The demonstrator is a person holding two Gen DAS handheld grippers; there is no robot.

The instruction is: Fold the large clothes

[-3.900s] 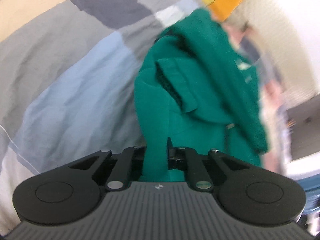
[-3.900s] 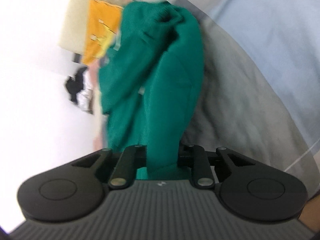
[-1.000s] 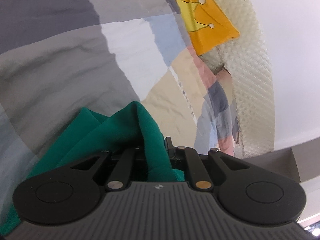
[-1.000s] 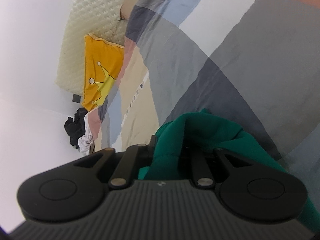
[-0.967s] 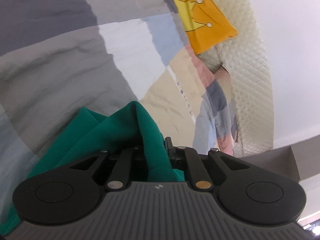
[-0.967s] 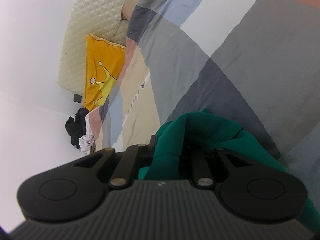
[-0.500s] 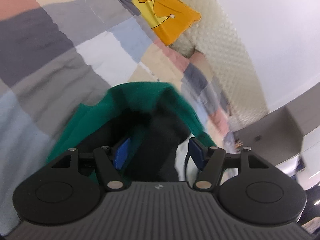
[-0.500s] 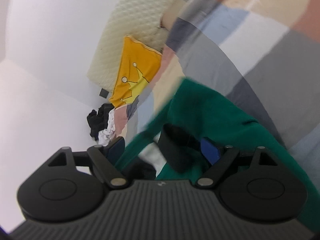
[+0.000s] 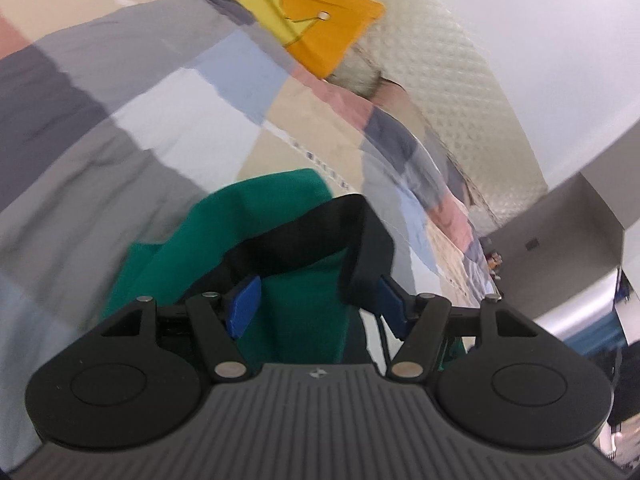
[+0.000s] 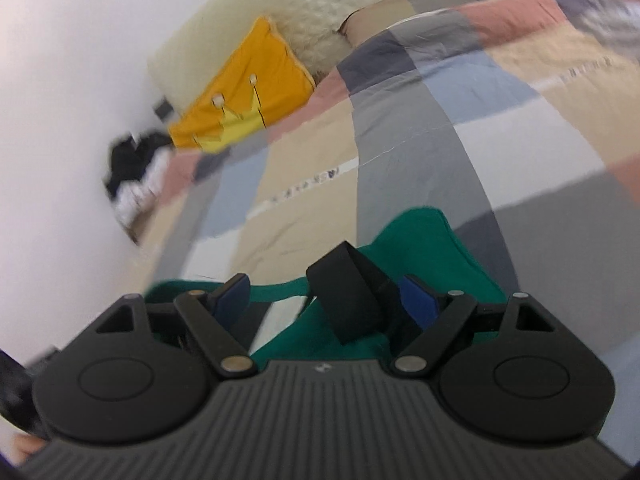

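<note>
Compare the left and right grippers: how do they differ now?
Left gripper: blue pads frame a broad fold of the green garment. Right gripper: its gap shows a thin garment edge and white bedding. Shared: both open, jaws just opened, pads off the cloth.

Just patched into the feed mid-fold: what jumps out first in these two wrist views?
The green garment lies bunched on the patchwork bedspread, right under both claws. The left claw and right claw have just been opening and stand open, pads clear of the cloth. Farther off, an orange crown-print pillow leans on the quilted cream headboard.
</note>
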